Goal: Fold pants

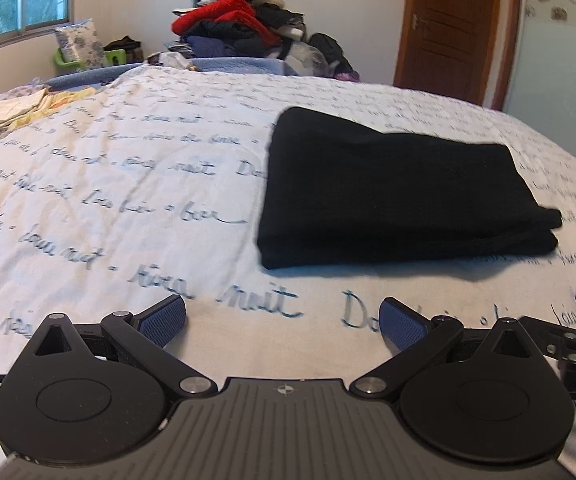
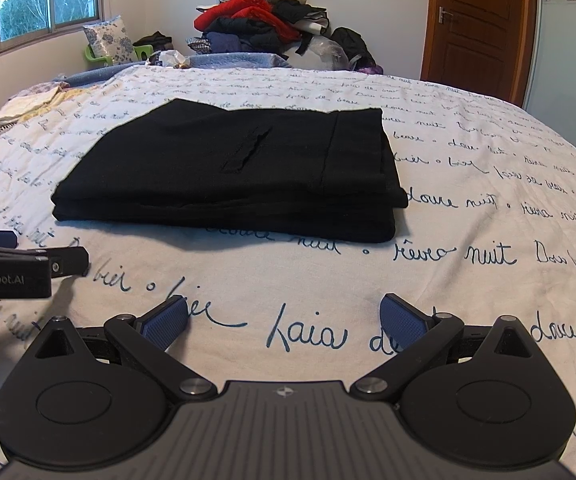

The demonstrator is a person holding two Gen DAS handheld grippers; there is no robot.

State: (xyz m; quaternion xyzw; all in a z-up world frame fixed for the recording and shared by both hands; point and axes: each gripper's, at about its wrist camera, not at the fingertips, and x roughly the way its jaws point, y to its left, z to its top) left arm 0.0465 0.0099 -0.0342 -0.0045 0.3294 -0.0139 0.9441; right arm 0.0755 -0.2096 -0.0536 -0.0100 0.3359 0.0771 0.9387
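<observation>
Black pants [image 1: 400,192] lie folded into a flat rectangular stack on the white bedspread [image 1: 127,184] with blue handwriting. In the right wrist view the pants [image 2: 239,172] lie straight ahead, pocket slit on top. My left gripper [image 1: 283,320] is open and empty, held over the bedspread short of the pants, which lie ahead to its right. My right gripper [image 2: 283,320] is open and empty, a little back from the stack's near edge. The left gripper's side shows at the left of the right wrist view [image 2: 11,264].
A heap of mixed clothes [image 2: 259,20] stands beyond the bed's far edge. A floral cushion and green basket [image 2: 109,44] are at the far left under a window. Folded linens [image 1: 11,112] lie at the bed's left. A wooden door [image 2: 480,28] is at the far right.
</observation>
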